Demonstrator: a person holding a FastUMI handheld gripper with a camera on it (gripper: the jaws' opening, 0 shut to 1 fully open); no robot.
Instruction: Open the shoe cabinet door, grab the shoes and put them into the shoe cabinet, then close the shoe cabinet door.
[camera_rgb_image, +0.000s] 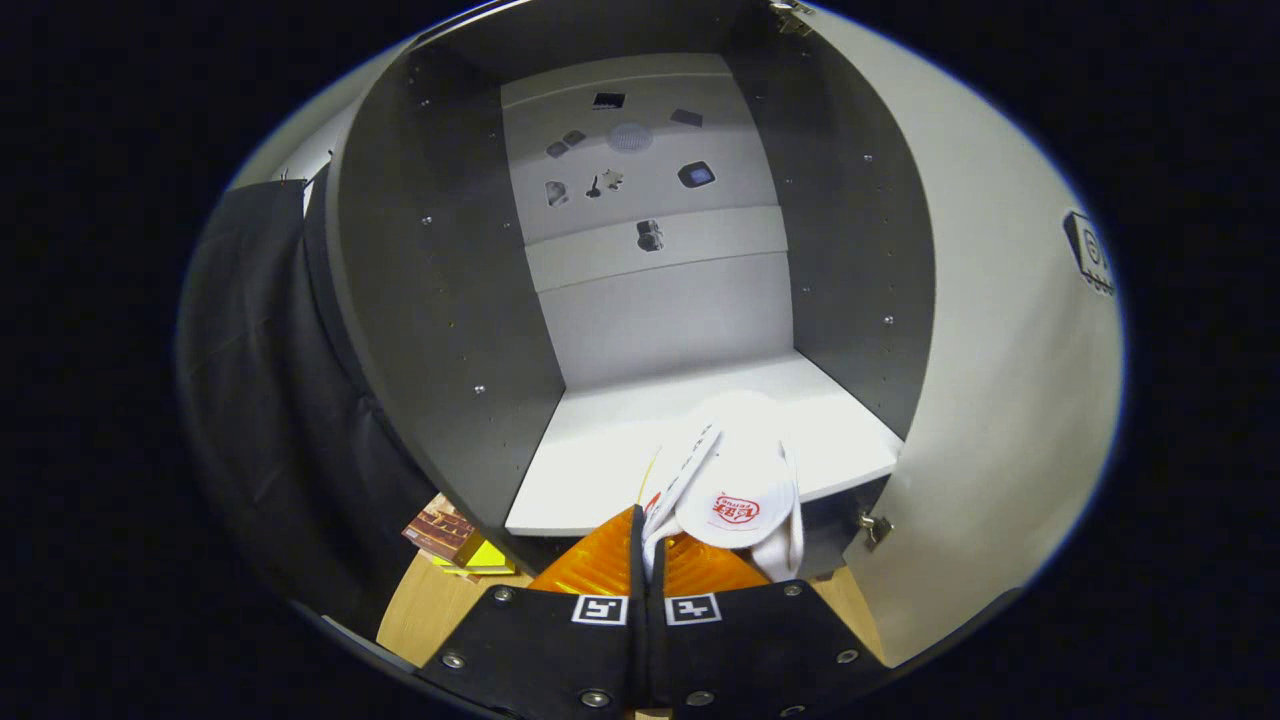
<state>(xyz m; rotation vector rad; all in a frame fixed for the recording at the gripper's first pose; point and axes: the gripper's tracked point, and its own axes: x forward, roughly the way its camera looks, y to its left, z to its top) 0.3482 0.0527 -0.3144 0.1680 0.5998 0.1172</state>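
The fingers (647, 535) pinch together on the white flat slippers (735, 495), held over the front edge of the open grey cabinet's white shelf (600, 450); their heel ends hide behind the fingers, white door (1000, 400) swung right.

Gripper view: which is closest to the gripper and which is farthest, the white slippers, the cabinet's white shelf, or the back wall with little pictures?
1. White slippers, pinched between the gripper fingers.
2. White shelf, just beyond them.
3. Back wall, deepest inside the cabinet.

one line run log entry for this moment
door open | tool shut on slippers | over cabinet shelf front | not released
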